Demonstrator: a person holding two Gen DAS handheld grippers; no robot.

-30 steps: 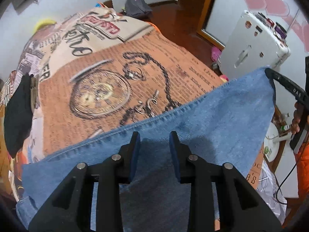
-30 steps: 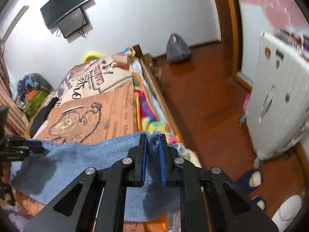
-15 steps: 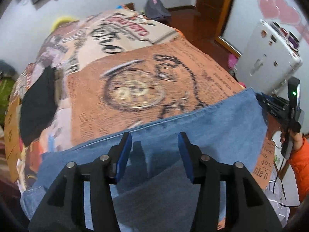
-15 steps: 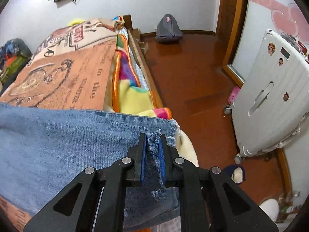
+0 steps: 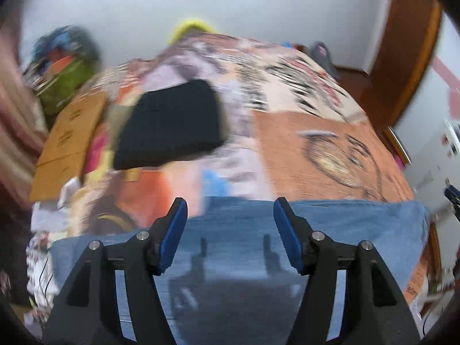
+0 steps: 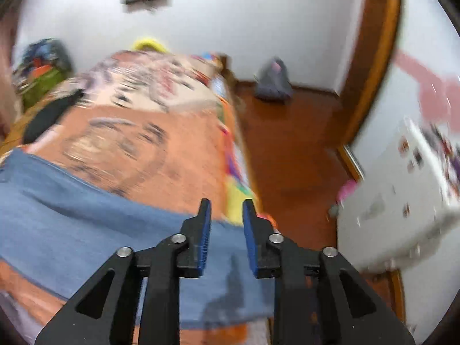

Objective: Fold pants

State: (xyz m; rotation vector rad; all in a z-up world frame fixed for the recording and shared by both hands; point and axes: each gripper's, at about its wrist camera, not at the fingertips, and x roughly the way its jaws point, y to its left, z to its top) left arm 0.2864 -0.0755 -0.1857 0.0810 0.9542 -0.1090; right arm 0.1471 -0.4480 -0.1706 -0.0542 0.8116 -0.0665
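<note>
Bedroom, bed point(image 5: 330, 132) under a newspaper-and-pocket-watch print spread — blue jeans point(image 5: 359, 227) lying flat across its near end.

My left gripper point(image 5: 230, 215) hangs over the denim with its jaws wide and opening, nothing between them; my right gripper point(image 6: 226, 215) is above the jeans' point(image 6: 72, 215) end by the bed's edge, jaws narrow but opening, pads clear of the cloth. I judge the denim to be soft yet fairly heavy and not slippery — it should crease where laid, so I'd pinch hems or the waistband edge, through all layers. Containers: a cardboard box point(image 5: 69, 132) beside the bed looks closed, and a white suitcase point(image 6: 402, 201) stands shut on the floor; contents unseen. A folded black garment point(image 5: 169, 123) sits further up the bed.
</note>
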